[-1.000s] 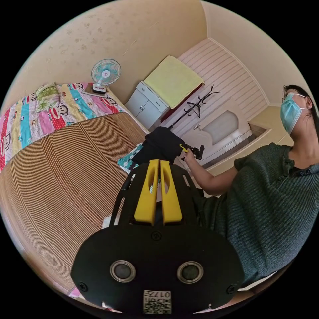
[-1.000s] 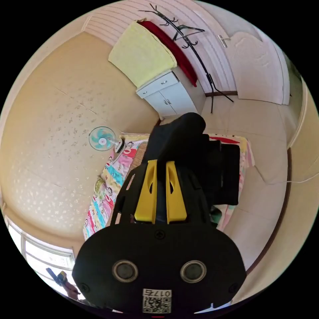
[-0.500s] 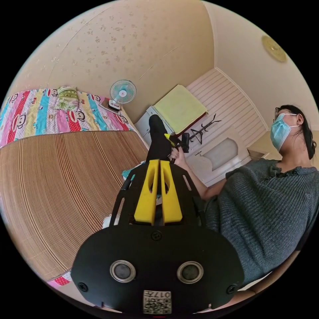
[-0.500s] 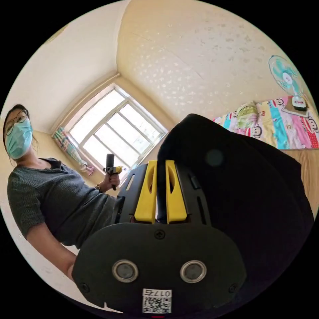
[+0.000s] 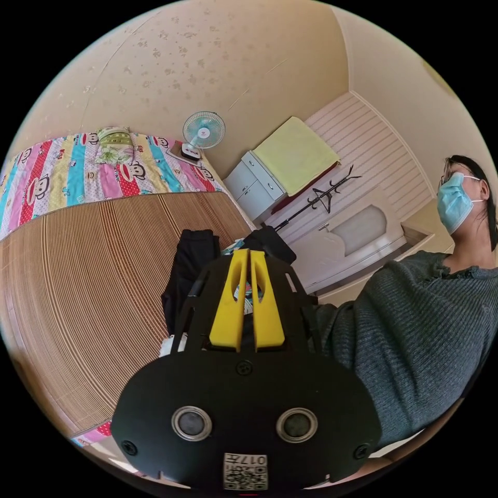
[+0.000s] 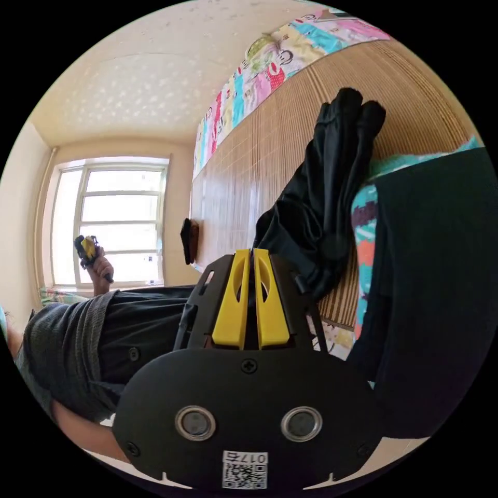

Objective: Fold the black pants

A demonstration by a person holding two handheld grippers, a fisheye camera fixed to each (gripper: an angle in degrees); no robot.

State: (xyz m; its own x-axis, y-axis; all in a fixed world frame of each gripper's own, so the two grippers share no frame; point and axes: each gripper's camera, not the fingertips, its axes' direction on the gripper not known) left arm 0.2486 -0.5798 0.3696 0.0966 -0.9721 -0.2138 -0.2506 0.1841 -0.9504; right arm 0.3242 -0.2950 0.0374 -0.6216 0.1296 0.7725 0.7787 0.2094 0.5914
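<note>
Left hand-held gripper (image 5: 247, 254): yellow jaws sitting nearly together, thin gap, nothing showing between them. Right hand-held gripper (image 6: 249, 254): jaws also almost closed w/ dark cloth right behind the tips; can't tell if it's pinching any. Black pants (image 6: 321, 207) are lying bunched on the woven bamboo mat (image 5: 93, 270) of the bed, near the mat's edge, one end stretching away from the right gripper. A second dark garment (image 6: 436, 290) is lying beside them over a teal patterned cloth (image 6: 365, 228) at the bed edge. No containers w/ visible contents; white cabinet (image 5: 254, 181) w/ doors closed, yellow towel (image 5: 295, 153) on top. Small fan (image 5: 203, 129) standing on the cartoon bedsheet (image 5: 78, 171). Person in grey knit top (image 5: 415, 332) standing by the bed, partly blocking the door side.
</note>
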